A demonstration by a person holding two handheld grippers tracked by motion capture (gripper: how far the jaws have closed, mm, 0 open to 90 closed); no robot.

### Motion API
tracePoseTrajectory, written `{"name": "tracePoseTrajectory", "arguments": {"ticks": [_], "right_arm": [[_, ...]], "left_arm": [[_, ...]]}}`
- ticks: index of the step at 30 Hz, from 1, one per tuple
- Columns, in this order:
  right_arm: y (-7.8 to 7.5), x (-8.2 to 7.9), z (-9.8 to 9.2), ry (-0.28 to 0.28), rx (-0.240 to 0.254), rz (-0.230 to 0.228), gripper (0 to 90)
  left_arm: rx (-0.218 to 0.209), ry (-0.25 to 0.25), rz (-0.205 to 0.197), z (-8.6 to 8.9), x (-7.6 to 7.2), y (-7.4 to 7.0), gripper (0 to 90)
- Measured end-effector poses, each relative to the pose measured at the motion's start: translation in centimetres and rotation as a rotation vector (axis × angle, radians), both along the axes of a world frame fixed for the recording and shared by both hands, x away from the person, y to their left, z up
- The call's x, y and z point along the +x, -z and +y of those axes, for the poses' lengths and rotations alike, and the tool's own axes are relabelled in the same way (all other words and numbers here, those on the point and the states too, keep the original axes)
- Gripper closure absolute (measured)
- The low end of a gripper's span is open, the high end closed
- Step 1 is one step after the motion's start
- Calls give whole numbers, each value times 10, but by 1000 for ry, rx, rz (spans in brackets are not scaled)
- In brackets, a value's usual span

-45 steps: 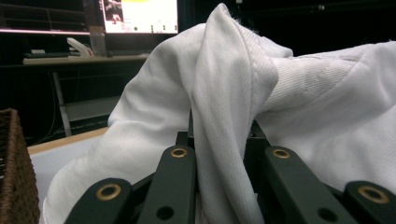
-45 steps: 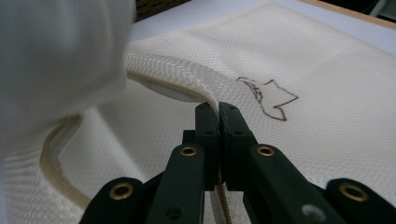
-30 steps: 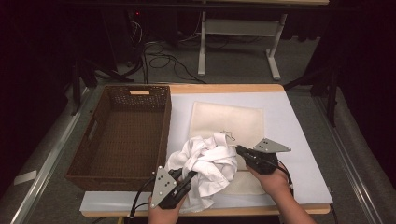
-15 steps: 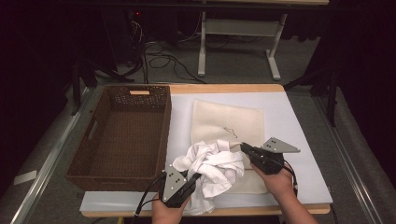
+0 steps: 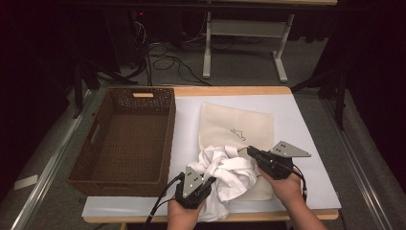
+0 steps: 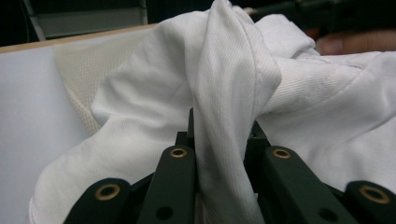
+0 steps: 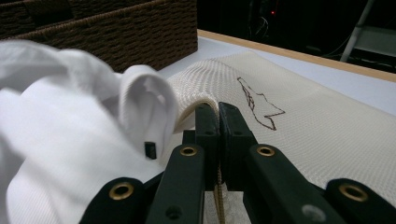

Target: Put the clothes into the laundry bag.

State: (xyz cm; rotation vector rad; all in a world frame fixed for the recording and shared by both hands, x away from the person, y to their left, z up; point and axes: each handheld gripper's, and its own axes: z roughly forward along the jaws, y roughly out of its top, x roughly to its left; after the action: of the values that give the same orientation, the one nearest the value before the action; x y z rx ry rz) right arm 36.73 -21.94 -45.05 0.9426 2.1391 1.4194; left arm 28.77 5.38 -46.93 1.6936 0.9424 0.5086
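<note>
Currently the white shirt (image 5: 229, 175) lies crumpled on the near half of the table (image 5: 306, 120), bunched over the near end of a flat cream mesh bag (image 5: 237, 127) with a small dark drawing on it. Both rest on the white sheet that covers the table.

Left gripper (image 5: 197, 184): at the near left edge of the shirt, held in the person's left hand (image 5: 184, 218). In the left gripper view its jaws are clamped on a thick fold of shirt (image 6: 224, 93) that rises straight up between them; the rest of the fabric spreads behind and to both sides.

Right gripper (image 5: 253, 154): at the right side of the shirt, in the right hand (image 5: 287, 189), pointing left toward the cloth. In the right gripper view the jaws stand nearly together, pinching the rim of the bag (image 7: 299, 135), which curls up at their tips (image 7: 218, 114). The shirt (image 7: 65, 126) sits just beside them at the left, touching the bag.

A brown woven basket (image 5: 129, 139) stands at the left of the table, just beside the bag and apart from the shirt. Its wall shows behind the cloth in the right gripper view (image 7: 116, 32).
</note>
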Motion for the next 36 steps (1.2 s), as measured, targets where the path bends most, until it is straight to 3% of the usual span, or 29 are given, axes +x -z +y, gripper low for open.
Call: {"name": "tracePoseTrajectory", "arguments": {"ticks": [3, 4, 6, 9, 14, 16, 26, 29, 35, 36], "right_arm": [[1, 0, 1, -7, 4, 5, 887], [2, 0, 2, -10, 7, 11, 887], [3, 0, 3, -10, 8, 15, 887], [5, 2, 5, -12, 1, 18, 887], [3, 1, 2, -10, 17, 14, 887], [0, 0, 2, -7, 27, 6, 891], [-10, -5, -1, -20, 44, -30, 895], [-12, -7, -1, -20, 49, -35, 896], [-20, -12, 0, -30, 57, -71, 896], [-19, -13, 1, -32, 51, -78, 896]], "left_arm": [[-35, -23, -13, 0, 6, -9, 796], [-31, -26, -34, -5, 8, -14, 795], [-22, -20, -42, -8, 9, -15, 795], [39, 10, -53, -22, 10, -12, 794], [83, 26, -12, -33, 18, 2, 795], [120, 41, 9, -41, 24, 8, 796], [127, 54, 121, -57, 44, 24, 793], [173, 67, 129, -62, 44, 31, 795], [156, 51, 148, -62, 47, 35, 795], [131, 30, 151, -59, 48, 32, 797]]}}
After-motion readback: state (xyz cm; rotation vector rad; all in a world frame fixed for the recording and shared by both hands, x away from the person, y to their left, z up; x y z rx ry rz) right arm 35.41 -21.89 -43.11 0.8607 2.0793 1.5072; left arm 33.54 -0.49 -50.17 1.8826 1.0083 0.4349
